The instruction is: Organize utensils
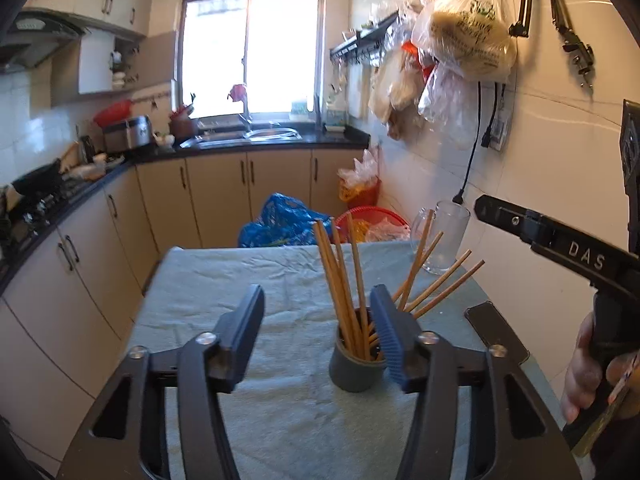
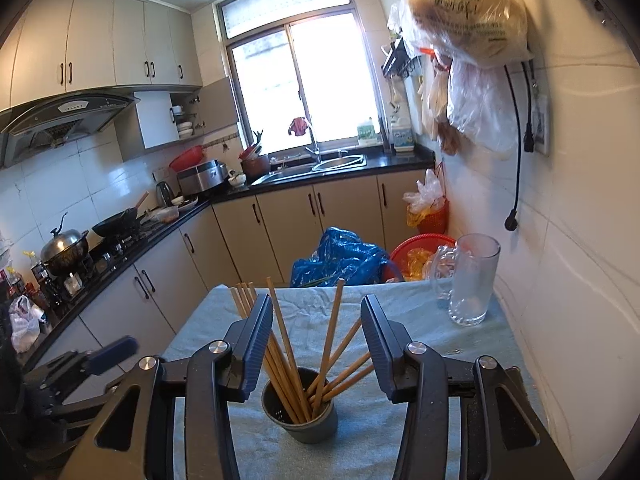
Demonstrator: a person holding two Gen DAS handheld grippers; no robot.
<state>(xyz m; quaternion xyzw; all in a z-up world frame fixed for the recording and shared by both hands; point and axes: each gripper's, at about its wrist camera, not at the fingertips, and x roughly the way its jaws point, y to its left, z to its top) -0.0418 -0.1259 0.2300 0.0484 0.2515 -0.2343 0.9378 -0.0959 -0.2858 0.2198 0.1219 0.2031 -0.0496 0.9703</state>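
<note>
Presently catalogued, item by item.

Holder: one grey cup (image 2: 299, 414), upright on the blue-green cloth (image 2: 360, 452) of the table, near its front middle. Contents: wooden chopsticks (image 2: 286, 356), all standing tips-down in the cup, none seen loose on the cloth.

Orientation of contents: long axes ran roughly vertical but fanned. One cluster leaned away to the left; several sticks splayed to the right at a shallower angle, toward the glass mug (image 2: 472, 280) at the far right corner, well apart from the cup.

Right gripper (image 2: 316, 344): jaws stood wide apart, empty, poised above and astride the fan of sticks. Left gripper (image 1: 316, 332): jaws likewise apart and empty, its right finger (image 1: 390, 336) just beside the cup's rim in the left wrist view; whether it touched could not be told.

Also present: a dark flat object (image 1: 496, 332) on the right of the table, identity unclear.

Step judged in hand: tidying or gathering the splayed sticks, the task looking largely done.

Handling note: the cup appeared light and top-heavy with sticks leaning out. Closing on the bundle low, near the rim, and drawing the right-leaning sticks toward the upright cluster would suit; steadying the cup with the left gripper should guard against tipping.
</note>
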